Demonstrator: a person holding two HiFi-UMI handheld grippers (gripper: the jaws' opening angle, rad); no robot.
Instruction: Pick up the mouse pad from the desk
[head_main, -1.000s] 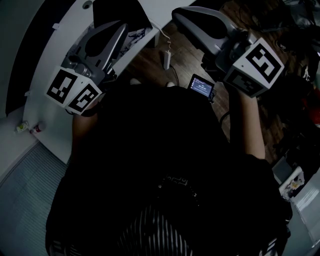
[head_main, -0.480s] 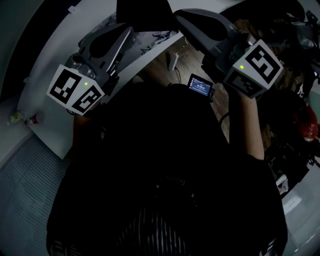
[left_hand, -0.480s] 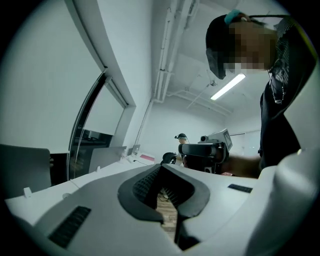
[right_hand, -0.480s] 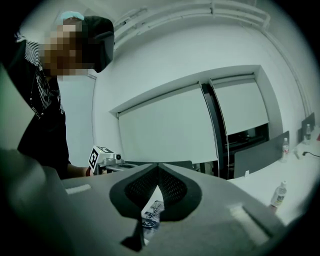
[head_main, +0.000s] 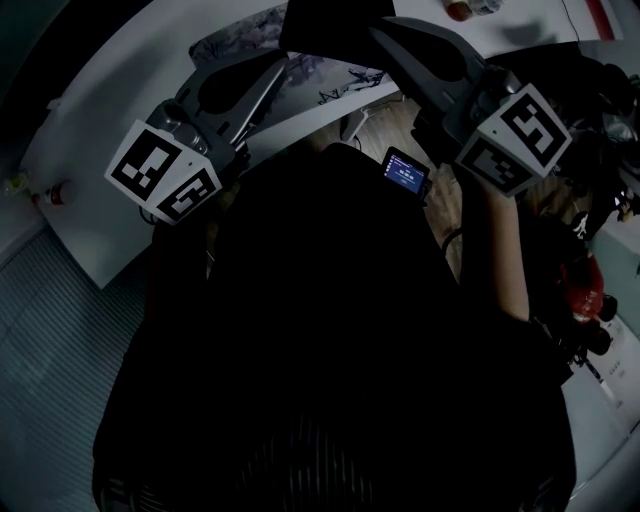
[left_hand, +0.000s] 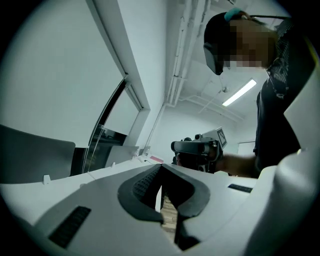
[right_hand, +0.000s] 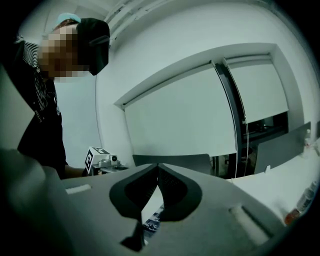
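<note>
- The mouse pad lies flat on the white desk. It is a pale sheet printed with dark ink-like drawing, and its far part is covered by a dark rectangular thing.
- In the head view the left gripper reaches out over the desk with its tip above the pad's left part. In its own view the left gripper has its jaws together at the tip, with nothing between them. Only a sliver of wooden floor shows through the gap lower down.
- The right gripper comes in from the other side, its tip near the dark rectangle and the pad's right end. In the right gripper view its jaws are closed on each other and empty. A strip of the printed pad shows below them (seen through the lower gap, not held).
- No view shows whether either tip touches the pad.
- A small lit screen sits at the person's chest between the two arms, above the wooden floor.
- A small bottle stands at the desk's left end, well apart from the pad.
- Each gripper view catches the other gripper's marker cube across the way.
</note>
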